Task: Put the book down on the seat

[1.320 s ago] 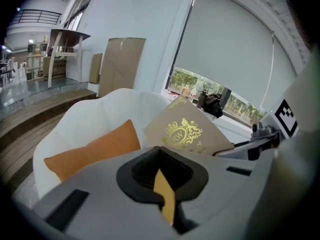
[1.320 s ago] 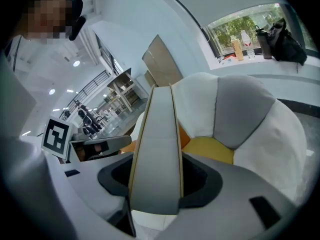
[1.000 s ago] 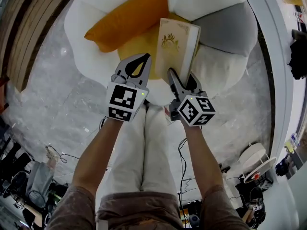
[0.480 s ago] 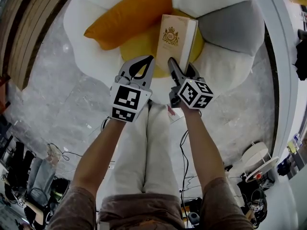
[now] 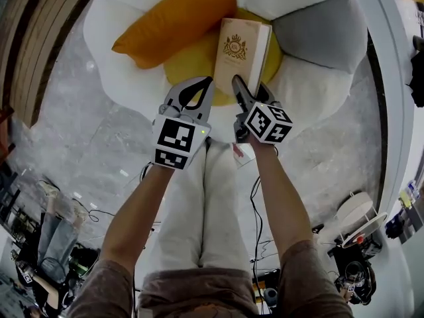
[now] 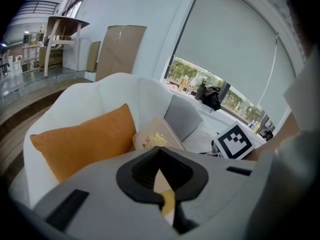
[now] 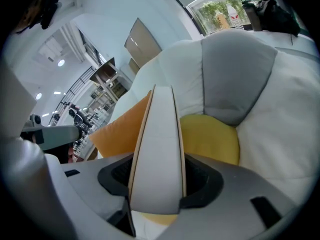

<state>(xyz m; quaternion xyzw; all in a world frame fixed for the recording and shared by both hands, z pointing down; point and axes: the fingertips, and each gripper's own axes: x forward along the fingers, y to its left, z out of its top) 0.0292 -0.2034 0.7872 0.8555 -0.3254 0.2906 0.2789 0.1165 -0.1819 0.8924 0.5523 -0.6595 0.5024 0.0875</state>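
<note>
Grips the book (image 5: 241,50) by its near end in the right gripper (image 5: 250,90); reaches far over the yellow seat (image 5: 189,65). Holds the left gripper (image 5: 206,81) jaws together, empty, just left of the book.

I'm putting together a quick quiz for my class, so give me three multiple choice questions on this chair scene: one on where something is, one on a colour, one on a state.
1. In the head view, on which side of the book is the orange cushion?
A left
B right
C on top of it

2. What colour is the middle of the seat?
A grey
B yellow
C black

3. The book is:
A lying flat on the seat
B clamped in the right gripper
C standing on the floor

Answers:
1 A, the cushion shows left of the book.
2 B, the middle patch is yellow.
3 B, the jaws press on both covers.
</note>
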